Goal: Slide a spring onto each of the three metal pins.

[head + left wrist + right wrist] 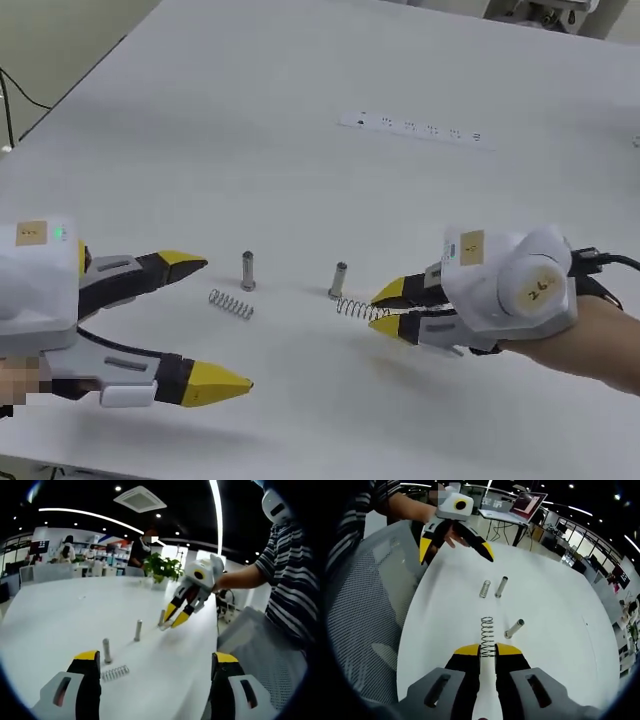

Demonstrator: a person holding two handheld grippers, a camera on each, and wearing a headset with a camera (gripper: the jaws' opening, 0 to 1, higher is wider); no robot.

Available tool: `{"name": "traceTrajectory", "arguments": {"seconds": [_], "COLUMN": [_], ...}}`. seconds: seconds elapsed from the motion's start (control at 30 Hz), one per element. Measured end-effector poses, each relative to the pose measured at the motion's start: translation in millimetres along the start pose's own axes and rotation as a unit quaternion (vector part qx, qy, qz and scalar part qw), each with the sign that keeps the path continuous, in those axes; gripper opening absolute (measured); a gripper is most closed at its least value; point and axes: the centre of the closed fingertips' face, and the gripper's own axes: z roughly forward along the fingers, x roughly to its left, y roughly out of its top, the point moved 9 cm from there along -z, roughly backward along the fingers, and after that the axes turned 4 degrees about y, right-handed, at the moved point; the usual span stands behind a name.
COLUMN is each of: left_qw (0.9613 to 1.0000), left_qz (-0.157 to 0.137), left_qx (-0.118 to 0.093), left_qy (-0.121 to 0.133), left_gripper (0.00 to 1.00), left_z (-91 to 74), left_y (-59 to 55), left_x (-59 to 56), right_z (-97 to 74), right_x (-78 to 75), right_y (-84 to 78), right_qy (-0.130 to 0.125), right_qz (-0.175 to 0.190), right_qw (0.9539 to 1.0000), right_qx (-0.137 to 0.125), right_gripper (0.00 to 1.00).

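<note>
Two short metal pins stand upright on the white table, one [248, 270] left of the other [339, 280]. A loose spring [231, 304] lies just in front of the left pin. My right gripper [383, 310] is shut on one end of a second spring [355, 308], whose free end points toward the base of the right pin. In the right gripper view this held spring [488, 635] sticks straight out from the jaws, left of the nearer pin [514, 628]. My left gripper [210, 322] hovers wide open at the left, holding nothing, a short way from the loose spring [114, 672].
A white power strip [415, 128] lies farther back on the table [300, 100]. A mesh chair [365, 630] and the person's striped sleeve [290, 580] sit beside the table edge. People and desks stand in the background.
</note>
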Motion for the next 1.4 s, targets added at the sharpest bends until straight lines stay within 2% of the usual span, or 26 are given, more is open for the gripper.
{"name": "traceTrajectory", "arguments": {"seconds": [0.1,0.27,0.4,0.73,0.93,1.03,1.23,1.3,1.4], "left_qw": [0.9999,0.9998,0.9991,0.9979,0.9975,0.9969,0.9963,0.9959,0.9952], "left_qz": [0.008,0.005,0.011,0.020,0.023,0.030,0.038,0.037,0.042], "left_qx": [0.004,-0.007,0.002,0.004,0.001,0.006,0.010,0.010,0.008], "left_qy": [-0.009,-0.020,-0.040,-0.062,-0.067,-0.073,-0.077,-0.082,-0.088], "left_gripper": [0.86,0.80,0.72,0.65,0.63,0.62,0.57,0.52,0.51], "left_z": [3.0,5.6,10.5,20.8,26.2,28.6,33.1,35.4,40.8], "left_y": [2.1,5.7,5.5,11.3,12.8,13.3,16.4,17.9,20.2], "left_x": [-0.5,-1.3,-3.9,-7.4,-9.3,-9.9,-7.1,-6.5,-7.0], "right_z": [-2.5,-4.1,-5.7,-7.8,-8.8,-9.4,-9.9,-7.7,-4.6], "right_x": [4.3,8.1,10.3,17.1,20.0,20.6,20.4,20.5,21.1], "right_y": [2.0,3.6,4.8,3.4,7.6,8.6,12.2,14.5,18.2], "right_qy": [0.000,-0.002,-0.004,-0.003,-0.004,-0.002,0.000,0.001,0.002], "right_qz": [0.001,-0.001,0.003,0.001,0.003,0.001,-0.011,-0.012,-0.018], "right_qw": [1.0000,1.0000,1.0000,1.0000,1.0000,1.0000,0.9999,0.9999,0.9998], "right_qx": [-0.003,-0.001,-0.007,-0.002,-0.006,-0.005,0.002,0.003,0.004], "right_gripper": [0.08,0.08,0.08,0.08,0.08,0.08,0.08,0.08,0.08]}}
